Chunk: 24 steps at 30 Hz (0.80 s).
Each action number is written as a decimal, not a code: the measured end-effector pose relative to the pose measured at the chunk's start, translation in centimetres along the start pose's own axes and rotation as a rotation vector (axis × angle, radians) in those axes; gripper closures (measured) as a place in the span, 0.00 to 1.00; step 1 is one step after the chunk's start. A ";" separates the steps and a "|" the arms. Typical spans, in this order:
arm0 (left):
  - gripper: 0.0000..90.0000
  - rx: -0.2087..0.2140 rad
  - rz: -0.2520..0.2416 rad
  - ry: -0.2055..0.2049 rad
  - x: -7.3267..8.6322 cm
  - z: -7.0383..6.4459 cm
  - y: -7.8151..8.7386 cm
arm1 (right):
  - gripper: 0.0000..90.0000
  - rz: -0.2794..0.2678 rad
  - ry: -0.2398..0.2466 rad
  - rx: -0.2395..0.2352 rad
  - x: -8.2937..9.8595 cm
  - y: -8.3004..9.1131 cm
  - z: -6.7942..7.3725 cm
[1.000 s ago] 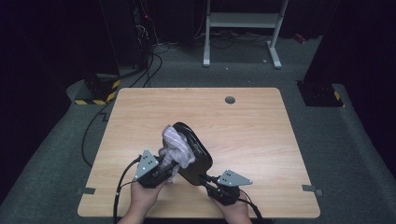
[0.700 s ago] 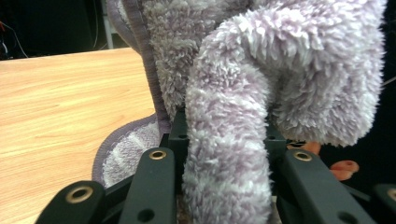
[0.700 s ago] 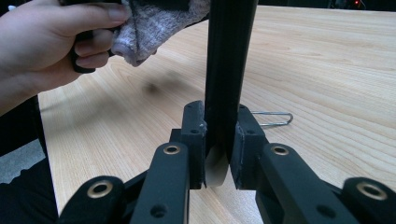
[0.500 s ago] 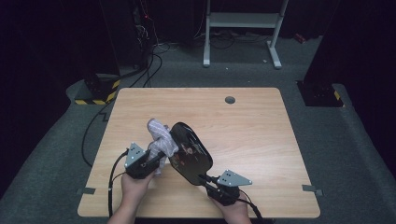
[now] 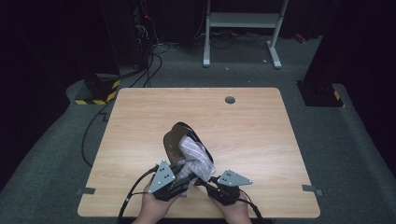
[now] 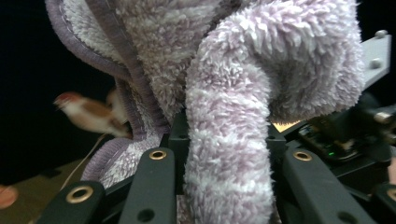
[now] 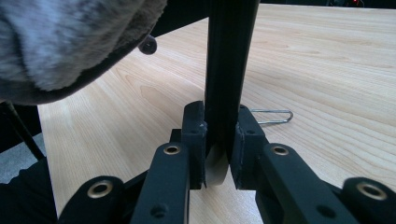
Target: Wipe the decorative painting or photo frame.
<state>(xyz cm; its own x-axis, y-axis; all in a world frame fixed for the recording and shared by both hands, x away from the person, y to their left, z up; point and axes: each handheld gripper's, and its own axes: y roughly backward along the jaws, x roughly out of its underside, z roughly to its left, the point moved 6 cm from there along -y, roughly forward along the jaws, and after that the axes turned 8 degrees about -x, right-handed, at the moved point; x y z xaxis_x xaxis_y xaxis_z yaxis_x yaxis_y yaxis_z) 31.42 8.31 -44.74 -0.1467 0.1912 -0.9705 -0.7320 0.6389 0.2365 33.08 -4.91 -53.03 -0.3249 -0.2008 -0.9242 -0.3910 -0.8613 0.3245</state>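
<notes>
- Fluffy lilac towel [image 5: 196,157] bunched at the near middle of the wooden table [image 5: 261,140], draped against a black frying pan [image 5: 175,139]; raised off the tabletop between the two tools
- Left gripper [image 5: 180,183] clamped on a thick fold of that towel; in the left gripper view, pile [image 6: 229,140] squeezed between both black jaws, hemmed edge [image 6: 123,100] hanging to the left
- Right gripper [image 5: 212,182] closed on the pan's black handle [image 7: 229,70]; handle upright between the jaws in the right gripper view, pinched tight on both sides
- Pan tilted on edge, brownish inside facing left in the high view; towel touching its right side
- Wire loop [image 7: 273,116] lying on the wood just behind the right jaws
- Both hands [image 5: 156,212] at the near table edge, close together; cables [image 5: 133,193] trailing off the left side
</notes>
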 end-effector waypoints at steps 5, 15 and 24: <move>0.75 -0.039 -0.014 0.028 -0.4 1.4 0.1 | 0.87 -0.009 0.000 0.002 -0.2 0.0 0.0; 0.75 -0.078 -0.052 0.045 -2.2 3.4 0.6 | 0.87 -0.004 0.008 -0.001 -0.1 -0.1 0.1; 0.75 -0.012 0.016 0.028 0.9 1.8 -0.4 | 0.87 0.005 -0.001 0.002 0.1 -0.1 0.0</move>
<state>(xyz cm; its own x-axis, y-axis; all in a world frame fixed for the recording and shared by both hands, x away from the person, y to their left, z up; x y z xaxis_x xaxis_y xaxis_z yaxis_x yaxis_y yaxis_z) 32.73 9.57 -45.61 -0.1770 0.1802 -0.9676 -0.7376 0.6266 0.2516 33.07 -4.83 -53.11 -0.3276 -0.2045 -0.9224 -0.3908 -0.8595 0.3294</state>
